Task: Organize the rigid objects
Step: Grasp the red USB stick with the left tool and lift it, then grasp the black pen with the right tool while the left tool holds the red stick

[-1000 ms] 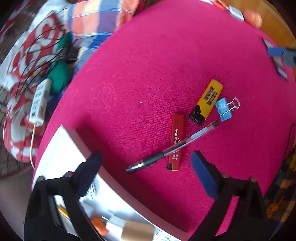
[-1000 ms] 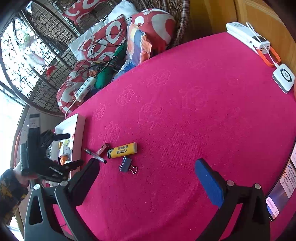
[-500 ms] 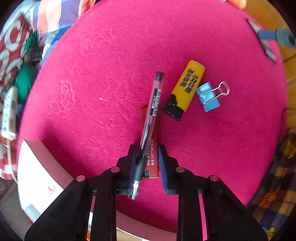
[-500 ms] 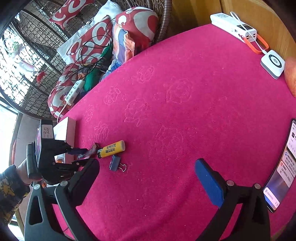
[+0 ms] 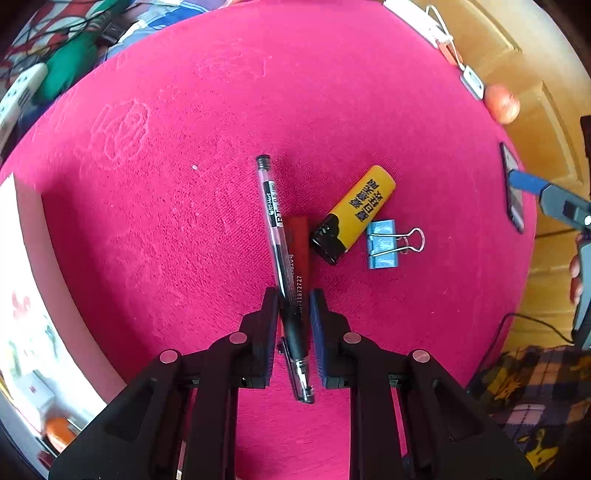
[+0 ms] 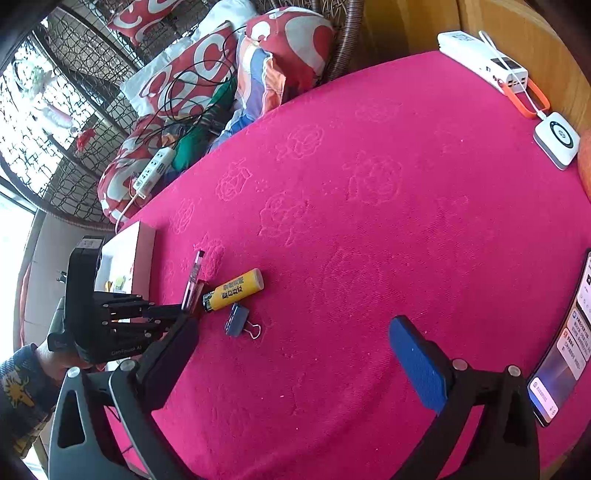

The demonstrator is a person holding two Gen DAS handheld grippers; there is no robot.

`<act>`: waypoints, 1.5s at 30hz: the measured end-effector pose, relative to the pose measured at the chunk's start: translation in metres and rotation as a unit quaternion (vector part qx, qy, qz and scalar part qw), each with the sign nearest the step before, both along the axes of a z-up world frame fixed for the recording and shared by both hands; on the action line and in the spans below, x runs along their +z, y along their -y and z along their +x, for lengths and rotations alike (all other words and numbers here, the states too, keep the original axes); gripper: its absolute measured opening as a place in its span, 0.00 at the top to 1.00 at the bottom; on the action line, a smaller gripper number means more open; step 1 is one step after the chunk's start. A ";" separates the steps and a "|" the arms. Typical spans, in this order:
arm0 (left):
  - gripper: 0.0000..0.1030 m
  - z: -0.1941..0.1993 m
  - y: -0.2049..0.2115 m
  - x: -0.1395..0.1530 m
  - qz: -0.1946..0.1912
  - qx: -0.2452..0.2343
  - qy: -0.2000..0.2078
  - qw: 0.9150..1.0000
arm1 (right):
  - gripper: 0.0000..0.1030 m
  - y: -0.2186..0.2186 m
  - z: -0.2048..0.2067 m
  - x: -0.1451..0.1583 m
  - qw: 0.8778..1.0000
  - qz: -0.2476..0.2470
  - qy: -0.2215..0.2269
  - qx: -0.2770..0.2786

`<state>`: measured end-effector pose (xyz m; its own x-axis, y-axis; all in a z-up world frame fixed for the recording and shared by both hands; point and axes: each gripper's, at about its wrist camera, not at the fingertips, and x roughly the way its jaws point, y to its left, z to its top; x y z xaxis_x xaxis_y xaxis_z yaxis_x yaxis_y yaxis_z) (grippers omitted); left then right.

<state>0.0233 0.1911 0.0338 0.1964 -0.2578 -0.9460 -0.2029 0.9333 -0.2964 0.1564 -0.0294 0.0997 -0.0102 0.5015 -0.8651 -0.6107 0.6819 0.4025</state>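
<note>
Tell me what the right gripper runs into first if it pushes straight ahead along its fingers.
Probably nothing close: the right gripper is open over bare pink tablecloth. The blue binder clip and yellow lighter lie left of its line. Depth is hard to judge in the fisheye.

Pink embossed tablecloth (image 6: pixel 369 229); wicker chair (image 6: pixel 74 74) with red-white cushions (image 6: pixel 192 66); wooden wall (image 6: pixel 498 18); daylight left.

Left gripper (image 5: pixel 293 310): low over the bench at the scene's near left, jaws drawn close, clamped on the pen (image 5: pixel 275 225). Right gripper (image 6: pixel 295 350): raised at the near side, jaws spread wide, holding nothing.
</note>
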 end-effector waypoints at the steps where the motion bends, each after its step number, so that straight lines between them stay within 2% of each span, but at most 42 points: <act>1: 0.84 -0.004 0.001 0.002 -0.004 0.005 0.004 1.000 | 0.00 0.000 -0.001 0.000 1.000 0.000 0.001 0.001; 7: 0.84 -0.022 0.001 -0.002 -0.031 0.047 0.021 0.998 | 0.00 -0.006 0.001 -0.001 1.000 -0.001 0.001 0.002; 15: 0.84 -0.049 0.017 -0.001 -0.050 0.087 0.031 0.994 | 0.00 -0.038 -0.002 -0.014 0.998 -0.028 0.022 0.047; 21: 0.84 -0.064 0.028 -0.007 -0.064 0.123 0.028 0.990 | 0.00 -0.054 -0.006 -0.016 0.997 -0.028 0.014 0.071; 24: 0.84 -0.071 0.026 -0.006 -0.041 0.145 0.033 0.988 | 0.00 -0.060 -0.009 -0.014 0.996 -0.025 0.017 0.081; 30: 0.84 -0.066 0.019 -0.002 -0.019 0.169 0.045 0.984 | 0.00 -0.059 -0.008 -0.013 0.996 -0.025 0.021 0.082; 34: 0.84 -0.060 0.015 -0.005 -0.016 0.188 0.037 0.981 | 0.00 -0.055 -0.009 -0.016 0.995 -0.024 0.008 0.092; 36: 0.84 -0.059 0.020 -0.006 -0.003 0.173 0.031 0.985 | 0.00 -0.056 -0.020 -0.016 0.991 -0.016 -0.004 0.130; 38: 0.84 -0.056 0.028 -0.007 0.016 0.153 0.026 0.988 | 0.00 -0.061 -0.041 -0.015 0.982 -0.012 -0.004 0.188; 42: 0.84 -0.050 0.038 -0.012 0.034 0.135 0.016 0.990 | 0.03 -0.074 -0.094 -0.027 0.955 -0.050 0.035 0.289; 44: 0.84 -0.046 0.041 -0.012 0.044 0.126 0.020 0.991 | 0.20 -0.081 -0.109 -0.036 0.948 -0.066 0.048 0.309; 45: 0.84 -0.044 0.042 -0.012 0.050 0.121 0.019 0.991 | 0.23 -0.084 -0.115 -0.040 0.945 -0.072 0.057 0.313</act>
